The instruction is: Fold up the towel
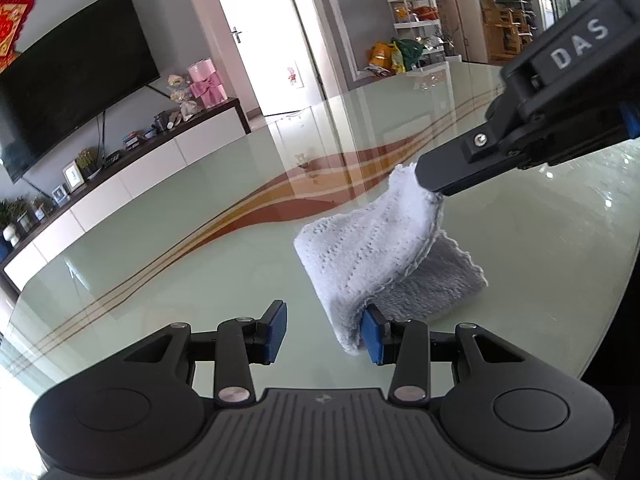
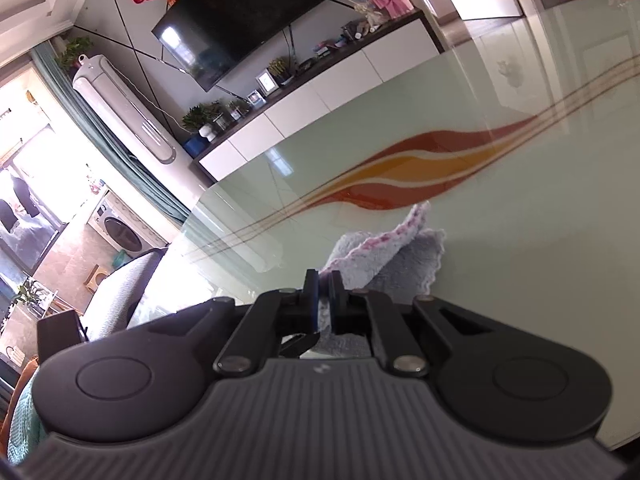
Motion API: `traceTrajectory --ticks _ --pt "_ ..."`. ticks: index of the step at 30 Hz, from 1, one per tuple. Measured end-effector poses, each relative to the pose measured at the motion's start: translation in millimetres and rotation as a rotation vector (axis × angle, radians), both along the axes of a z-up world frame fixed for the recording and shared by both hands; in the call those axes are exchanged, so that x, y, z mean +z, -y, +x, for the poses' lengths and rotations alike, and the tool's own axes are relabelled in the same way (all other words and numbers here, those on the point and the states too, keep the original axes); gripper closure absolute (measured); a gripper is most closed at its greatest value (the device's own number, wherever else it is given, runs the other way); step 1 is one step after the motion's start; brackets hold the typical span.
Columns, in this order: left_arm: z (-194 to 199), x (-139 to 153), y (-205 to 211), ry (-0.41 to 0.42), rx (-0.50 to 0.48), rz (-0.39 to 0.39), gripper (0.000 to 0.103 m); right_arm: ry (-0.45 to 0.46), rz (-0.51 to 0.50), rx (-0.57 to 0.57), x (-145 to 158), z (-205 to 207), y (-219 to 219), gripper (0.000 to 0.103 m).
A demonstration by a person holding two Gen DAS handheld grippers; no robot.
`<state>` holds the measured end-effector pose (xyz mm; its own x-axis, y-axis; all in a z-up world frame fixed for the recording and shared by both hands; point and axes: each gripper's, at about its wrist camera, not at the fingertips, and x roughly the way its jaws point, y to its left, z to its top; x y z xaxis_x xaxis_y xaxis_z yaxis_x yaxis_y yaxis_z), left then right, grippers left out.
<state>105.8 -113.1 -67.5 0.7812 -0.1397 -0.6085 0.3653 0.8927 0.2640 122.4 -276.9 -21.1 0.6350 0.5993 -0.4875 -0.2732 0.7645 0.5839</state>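
Towel (image 1: 384, 256) sits on the glass table (image 1: 200, 248), partly lifted: one corner is raised, the rest bunched on the surface. Right gripper (image 1: 434, 192) is pinched tight on that raised corner; in its own wrist view the pads are pressed together with grey cloth between them. Left gripper (image 1: 326, 334) is low at the towel's near edge, jaws spread, right pad (image 1: 374, 338) touching the cloth, left pad (image 1: 276, 332) clear of it.
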Motion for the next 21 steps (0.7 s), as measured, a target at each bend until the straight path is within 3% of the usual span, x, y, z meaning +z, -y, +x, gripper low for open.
traceTrajectory --ticks 12,21 --pt "9.4 -4.2 -19.4 -0.058 0.054 -0.108 0.092 -0.071 -0.060 -0.029 -29.2 -2.4 1.4 0.098" --pt "12.4 -5.5 -33.3 -0.085 0.092 -0.158 0.095 -0.077 -0.075 -0.022 -41.2 3.7 -3.4 0.098"
